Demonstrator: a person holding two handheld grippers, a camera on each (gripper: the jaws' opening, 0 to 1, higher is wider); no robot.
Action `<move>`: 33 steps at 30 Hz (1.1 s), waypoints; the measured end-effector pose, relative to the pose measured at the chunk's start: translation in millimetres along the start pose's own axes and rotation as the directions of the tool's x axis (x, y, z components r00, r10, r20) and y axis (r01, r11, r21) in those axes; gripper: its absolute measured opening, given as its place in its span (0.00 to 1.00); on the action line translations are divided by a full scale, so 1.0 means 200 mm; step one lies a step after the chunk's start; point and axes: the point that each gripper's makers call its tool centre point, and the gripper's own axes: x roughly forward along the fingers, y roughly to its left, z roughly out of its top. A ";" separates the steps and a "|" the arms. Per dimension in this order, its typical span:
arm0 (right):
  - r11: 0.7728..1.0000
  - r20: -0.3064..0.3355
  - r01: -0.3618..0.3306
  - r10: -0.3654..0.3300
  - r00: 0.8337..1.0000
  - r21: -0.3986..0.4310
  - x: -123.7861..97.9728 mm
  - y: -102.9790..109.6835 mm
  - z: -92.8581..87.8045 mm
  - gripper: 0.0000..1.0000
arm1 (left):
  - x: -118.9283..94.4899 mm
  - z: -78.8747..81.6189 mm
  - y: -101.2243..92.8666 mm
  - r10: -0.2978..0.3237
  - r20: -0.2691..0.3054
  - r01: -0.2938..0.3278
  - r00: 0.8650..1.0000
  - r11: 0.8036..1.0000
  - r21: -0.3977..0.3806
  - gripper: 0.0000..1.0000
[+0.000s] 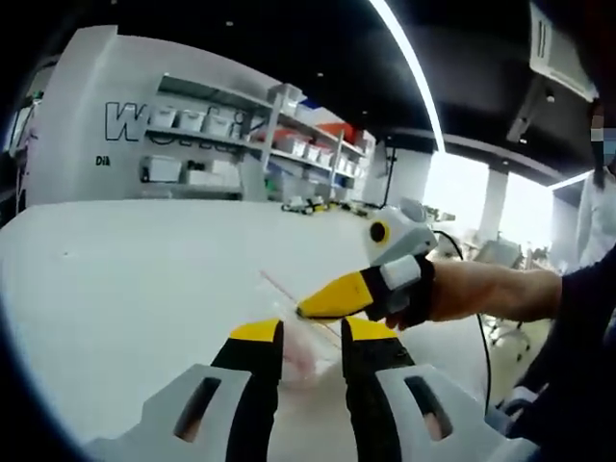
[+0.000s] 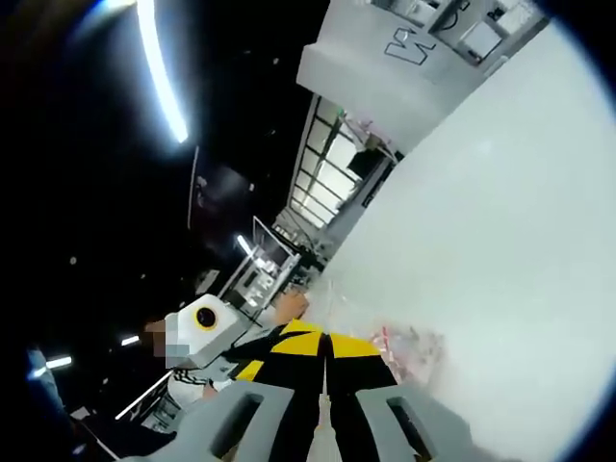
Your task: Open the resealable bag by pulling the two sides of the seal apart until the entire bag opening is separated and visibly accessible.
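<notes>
Left gripper view looks along the left tool [image 1: 311, 339], whose yellow-tipped jaws stand a little apart with the clear resealable bag [image 1: 310, 337] between them; the film is too faint to say for certain that they pinch it, though it looks likely. The right tool [image 1: 337, 300] comes in from the right, held in a gloved hand [image 1: 409, 289], its yellow tips pressed together at the bag's upper edge, just above and beyond the left tool's tips. A thin pinkish line, probably the seal, runs from the tools up and to the left over the white bench [image 1: 144, 279], so the bag's long axis lies slantwise away from both tools.

Right gripper view shows the right tool [image 2: 325, 345] clenched, the bag [image 2: 409, 348] with reddish marks just to its right, lying low against the bench [image 2: 500, 221].

Both tools sit at the same end of the seal, so the parting pull would run across that line. Shelves [image 1: 250, 144] with boxes stand well behind; nothing lies in the way on the bench.
</notes>
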 end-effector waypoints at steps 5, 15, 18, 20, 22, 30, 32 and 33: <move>1.000 0.000 0.001 -0.001 1.000 -0.004 0.00 0.00 0.00 0.00 | 0.00 0.01 -0.01 -0.009 0.006 0.009 1.000 1.000 -0.004 0.24; 1.000 0.002 0.006 -0.006 1.000 -0.005 -0.01 -0.01 0.00 0.00 | 0.00 0.03 -0.02 -0.010 0.015 0.010 1.000 1.000 -0.002 0.23; 1.000 -0.002 0.005 -0.005 1.000 -0.006 -0.01 -0.01 0.00 0.00 | 0.00 0.02 -0.01 -0.006 0.009 0.006 1.000 1.000 0.000 0.21; 1.000 -0.003 0.005 -0.005 1.000 -0.005 -0.01 -0.01 -0.01 0.00 | 0.00 0.01 -0.01 -0.005 0.005 0.005 1.000 1.000 0.002 0.20; 1.000 -0.005 0.003 -0.003 1.000 -0.006 -0.01 -0.01 -0.01 0.00 | 0.00 0.01 -0.01 -0.005 0.003 0.005 1.000 1.000 0.002 0.20; 1.000 -0.013 0.011 -0.011 1.000 -0.029 -0.01 0.00 -0.01 0.00 | 0.00 0.00 -0.01 -0.006 -0.003 0.006 1.000 1.000 -0.003 0.18; 0.999 -0.016 0.010 -0.010 1.000 -0.032 -0.01 0.00 -0.02 0.00 | 0.00 0.00 -0.01 -0.007 -0.005 0.007 1.000 1.000 -0.005 0.17; 0.999 -0.017 0.010 -0.010 1.000 -0.032 0.00 0.00 -0.02 0.00 | 0.00 0.00 0.00 -0.008 -0.007 0.008 1.000 1.000 -0.005 0.17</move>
